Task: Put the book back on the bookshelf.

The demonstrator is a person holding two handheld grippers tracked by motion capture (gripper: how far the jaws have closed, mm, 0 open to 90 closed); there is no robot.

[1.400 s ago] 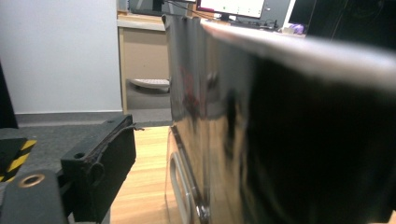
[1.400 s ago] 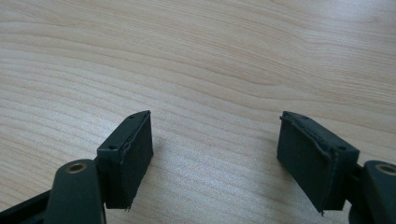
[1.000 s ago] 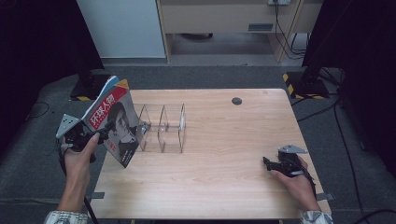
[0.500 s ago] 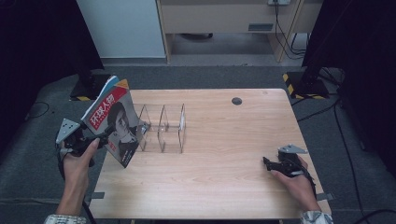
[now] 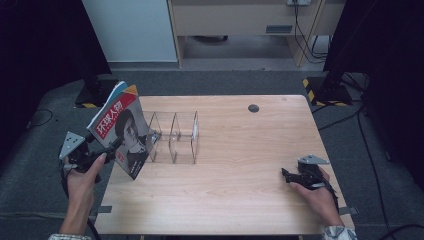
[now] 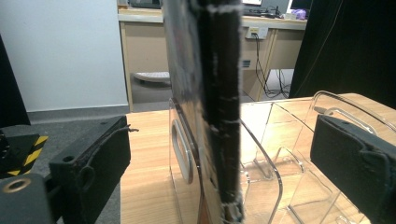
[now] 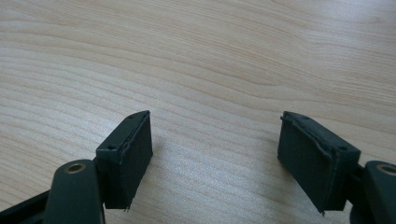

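A magazine (image 5: 122,130) with a red cover band and a portrait stands tilted at the left end of a clear acrylic divider rack (image 5: 175,137) on the wooden table (image 5: 240,200). My left gripper (image 5: 112,147) reaches its lower left edge. In the left gripper view the magazine's spine (image 6: 219,116) rises between the two jaws, with a gap on each side, so the left gripper (image 6: 222,163) is open. The rack's clear walls (image 6: 280,154) stand just behind. My right gripper (image 5: 287,175) rests low over the table's right front, open (image 7: 215,154), with bare wood between its jaws.
A small black disc (image 5: 253,108) lies near the table's far edge. Beyond the table stand a white cabinet (image 5: 130,30) and a dark stand with a yellow-black striped base (image 5: 325,90). The rack's right slots hold nothing.
My left hand has slipped slightly toward the near edge of the table. The magazine keeps its tilt at the rack. The right hand has not moved.
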